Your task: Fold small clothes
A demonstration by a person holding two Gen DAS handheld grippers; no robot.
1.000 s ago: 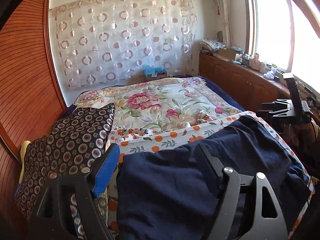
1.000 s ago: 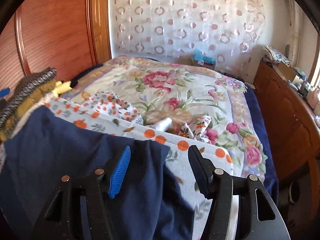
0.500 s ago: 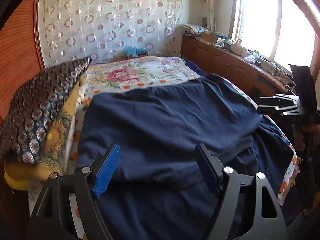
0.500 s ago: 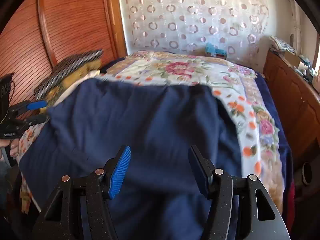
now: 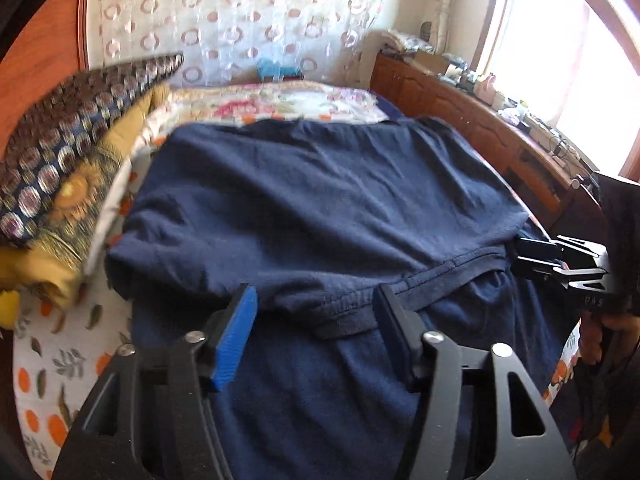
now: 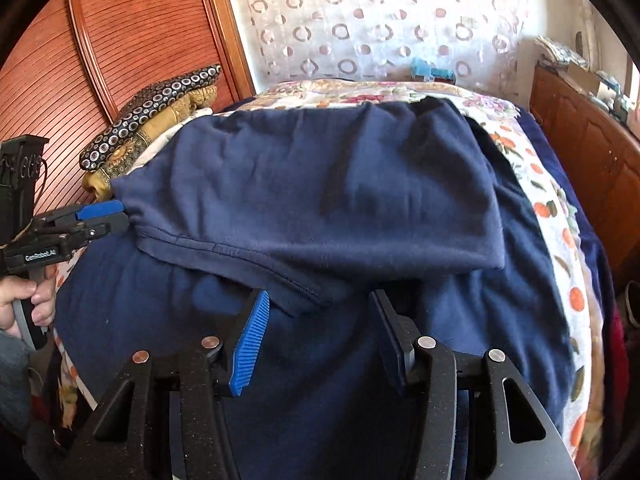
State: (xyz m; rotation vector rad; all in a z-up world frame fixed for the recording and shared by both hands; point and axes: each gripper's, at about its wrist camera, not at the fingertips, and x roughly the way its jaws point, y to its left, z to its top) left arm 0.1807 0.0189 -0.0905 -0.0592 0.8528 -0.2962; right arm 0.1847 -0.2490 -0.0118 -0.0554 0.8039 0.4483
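Left gripper [image 5: 314, 308] jaws wide, straddling the hem of the navy garment [image 5: 320, 200]. Right gripper [image 6: 318, 312] jaws also wide. Soft wrinkled knit, folded over itself, fills frame centre on the bed [image 6: 560, 220].

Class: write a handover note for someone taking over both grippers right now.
Left gripper: jaws apart, with the folded hem between the fingers.
Right gripper: the same, further along that hem.
Navy garment: lies on the flowered bedspread, one layer folded over the other.
Done: first fold.
Left: probably back off, smooth it, then fold it smaller.
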